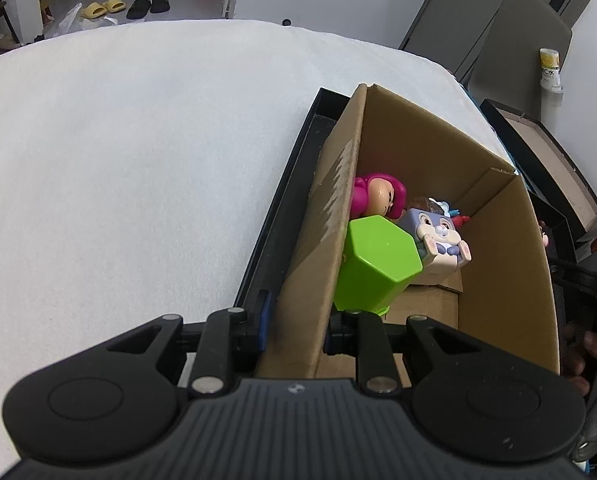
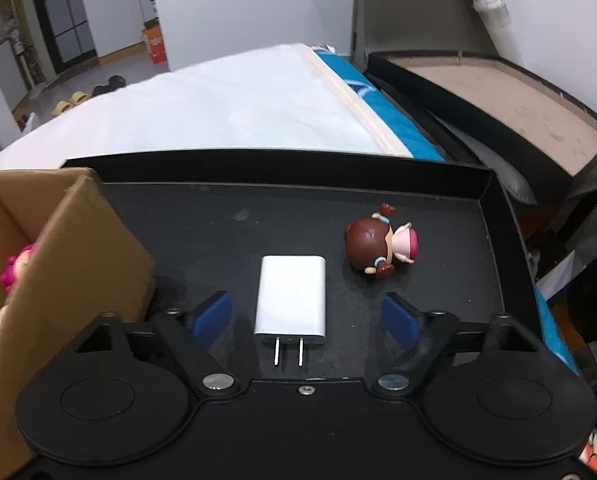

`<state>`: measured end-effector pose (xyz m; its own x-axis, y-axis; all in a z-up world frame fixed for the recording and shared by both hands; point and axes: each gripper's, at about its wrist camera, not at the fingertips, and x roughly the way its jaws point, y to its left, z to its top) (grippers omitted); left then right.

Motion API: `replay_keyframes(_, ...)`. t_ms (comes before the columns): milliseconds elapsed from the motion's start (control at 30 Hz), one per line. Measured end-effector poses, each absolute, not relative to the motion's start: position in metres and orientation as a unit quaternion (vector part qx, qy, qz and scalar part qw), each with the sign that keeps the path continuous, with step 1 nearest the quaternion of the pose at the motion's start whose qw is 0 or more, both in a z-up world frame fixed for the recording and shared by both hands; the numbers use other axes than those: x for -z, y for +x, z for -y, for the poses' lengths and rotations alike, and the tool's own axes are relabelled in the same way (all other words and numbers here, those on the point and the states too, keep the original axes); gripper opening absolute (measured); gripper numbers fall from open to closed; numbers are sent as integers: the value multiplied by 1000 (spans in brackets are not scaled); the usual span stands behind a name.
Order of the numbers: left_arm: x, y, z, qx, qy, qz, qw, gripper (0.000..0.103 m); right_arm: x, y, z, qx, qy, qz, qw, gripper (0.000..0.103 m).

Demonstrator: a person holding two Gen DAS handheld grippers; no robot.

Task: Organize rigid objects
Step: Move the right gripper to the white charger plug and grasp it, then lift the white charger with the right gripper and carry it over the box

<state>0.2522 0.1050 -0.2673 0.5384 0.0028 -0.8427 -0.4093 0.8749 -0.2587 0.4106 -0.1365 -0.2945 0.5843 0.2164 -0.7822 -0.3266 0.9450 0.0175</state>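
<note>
The white table point(image 1: 118, 152) takes up most of the left wrist view, with loads of bare room to the left of the cardboard box point(image 1: 510, 264). That box sits inside a shallow black tray point(image 2: 282, 168) and is the landmark for everything else.

Inside the box there's a green hexagonal cup point(image 1: 374, 268) lying tilted against the left wall, a bunny cube toy point(image 1: 442, 244) touching its right side, and a pink-haired doll point(image 1: 382, 196) behind it, half hidden by the cup and the wall. Something small and red pokes out behind the bunny, can't make out what.

The left gripper point(image 1: 296, 320) is clamped on the box's left wall, one finger outside and one inside, pads pressed on the cardboard. The box's near end is cut off by the gripper body.

To the right of the box, on the open tray floor, a white charger point(image 2: 290, 294) lies flat with its prongs toward the camera. The right gripper point(image 2: 306, 316) sits half open around it, blue pads point(image 2: 212, 314) on either side but not touching, gaps both ways. A brown-haired doll point(image 2: 378, 244) lies on its side further right, near the tray's far corner, apart from the charger.

The box's insides are mostly hidden from the right wrist view.
</note>
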Motion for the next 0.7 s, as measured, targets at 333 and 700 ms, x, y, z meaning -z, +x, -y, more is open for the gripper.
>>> replay_keyframes(333,267,249,-107,-115,-223,-465,849,23,287,392,138,-150,-59,-456,875,36)
replay_keyframes(700,267,250,-111,-112,-229,-466,847,23,264,363,141,-162,-55,-461,871,36)
